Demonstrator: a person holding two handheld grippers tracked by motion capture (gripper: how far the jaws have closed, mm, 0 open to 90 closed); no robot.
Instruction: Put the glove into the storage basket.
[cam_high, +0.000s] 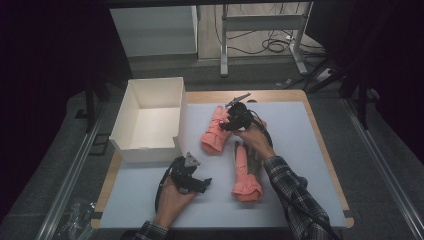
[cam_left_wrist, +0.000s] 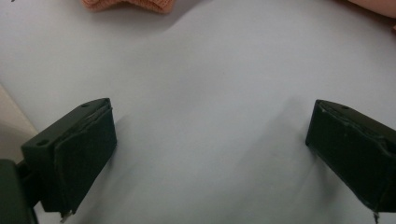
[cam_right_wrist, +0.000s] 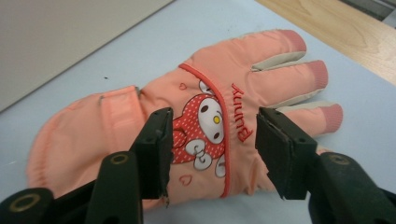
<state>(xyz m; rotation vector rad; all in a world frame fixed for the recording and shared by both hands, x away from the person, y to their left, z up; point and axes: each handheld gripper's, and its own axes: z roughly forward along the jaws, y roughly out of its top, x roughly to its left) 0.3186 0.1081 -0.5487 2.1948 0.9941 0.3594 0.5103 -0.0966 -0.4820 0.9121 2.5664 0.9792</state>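
Right tongs (cam_right_wrist: 212, 151) parted over pink glove (cam_right_wrist: 205, 116), pale mat (cam_high: 300, 135), dim room

One legible text is present: the word "Bunny", in red letters, on the back of the salmon-pink glove (cam_right_wrist: 219, 116) seen in the right gripper view. The word runs along a curved red piping line, beside a printed cartoon rabbit figure with a red dotted hood, and reads upside down from this camera. No other text, label, brand, number or sign can be read on any other item.
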